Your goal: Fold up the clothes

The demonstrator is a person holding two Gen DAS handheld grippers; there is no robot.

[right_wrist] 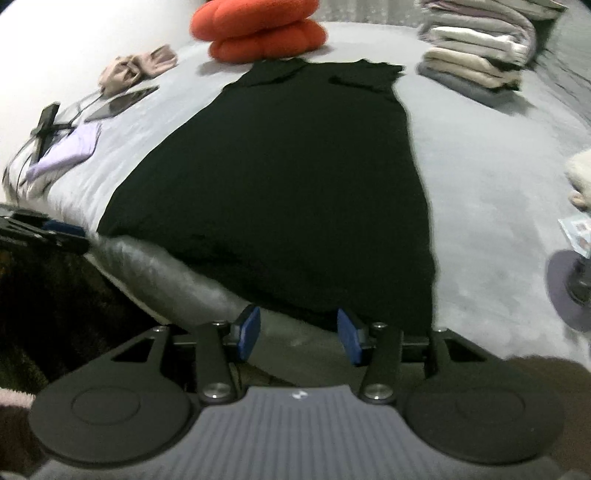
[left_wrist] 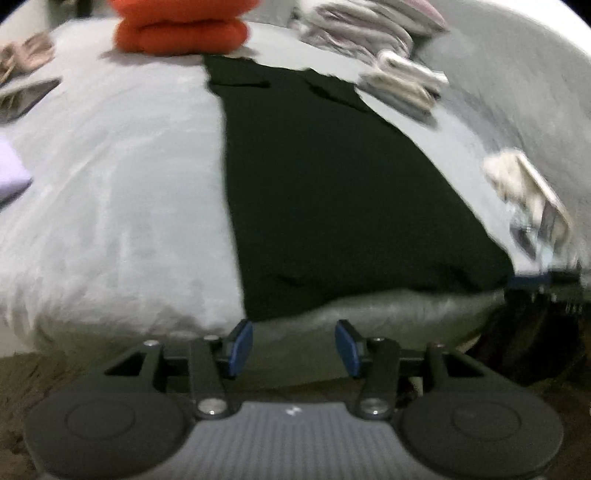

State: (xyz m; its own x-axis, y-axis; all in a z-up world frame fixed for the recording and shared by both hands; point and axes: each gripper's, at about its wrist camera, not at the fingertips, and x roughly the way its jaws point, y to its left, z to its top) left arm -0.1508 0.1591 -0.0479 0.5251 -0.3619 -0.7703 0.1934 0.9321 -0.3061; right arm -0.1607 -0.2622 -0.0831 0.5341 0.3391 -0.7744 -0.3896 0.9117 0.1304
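Black garment [right_wrist: 280, 192] — flat on bed [right_wrist: 480, 177]

Grey bed [right_wrist: 480, 177], perhaps brown carpet [left_wrist: 22, 376]

we see our left claw [left_wrist: 293, 345] open and empty before the bed [left_wrist: 110, 166], where a black garment [left_wrist: 325, 192] lies flat below an orange cushion [left_wrist: 181, 29].

Left tongs [left_wrist: 293, 345] and right tongs [right_wrist: 298, 336] tilted downward, jaws parted, nothing between pads.
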